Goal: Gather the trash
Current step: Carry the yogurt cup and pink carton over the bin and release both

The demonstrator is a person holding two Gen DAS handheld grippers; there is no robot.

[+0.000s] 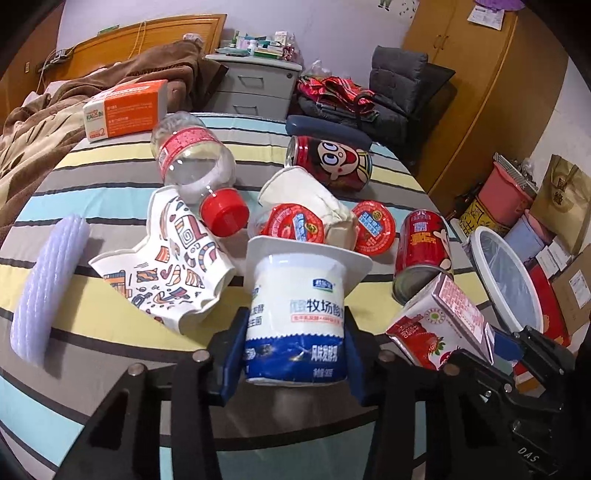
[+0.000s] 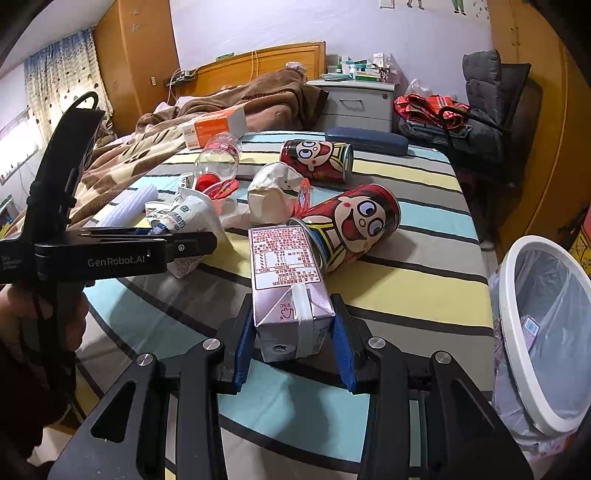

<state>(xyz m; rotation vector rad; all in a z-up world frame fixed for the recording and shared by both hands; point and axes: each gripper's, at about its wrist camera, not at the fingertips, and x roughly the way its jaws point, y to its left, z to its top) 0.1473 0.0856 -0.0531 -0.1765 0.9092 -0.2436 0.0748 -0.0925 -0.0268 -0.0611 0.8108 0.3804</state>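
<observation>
Showing only in the right view, a hand (image 2: 70, 314) grips the left handle.

Two wrist fisheyes, close over the striped table (image 1: 110, 354), angled down, sharing its trash and bin (image 2: 517, 280)

Bedroom, pale lilac walls (image 2: 280, 26). Bed with wooden headboard (image 2: 258, 61), rumpled brown blanket (image 2: 236, 99) over a striped sheet (image 2: 417, 258) in yellow, blue, grey and white. Grey bedside cabinet (image 2: 364, 101) with drawers beside the headboard, its top crowded with small boxes and bottles. Dark grey padded chair (image 1: 402, 92) heaped with clothes. Wooden wardrobe (image 1: 465, 81) at the right wall, another tall wooden cabinet (image 2: 136, 55) in the far corner. Patterned curtain (image 2: 59, 81) over a bright window at left.
</observation>
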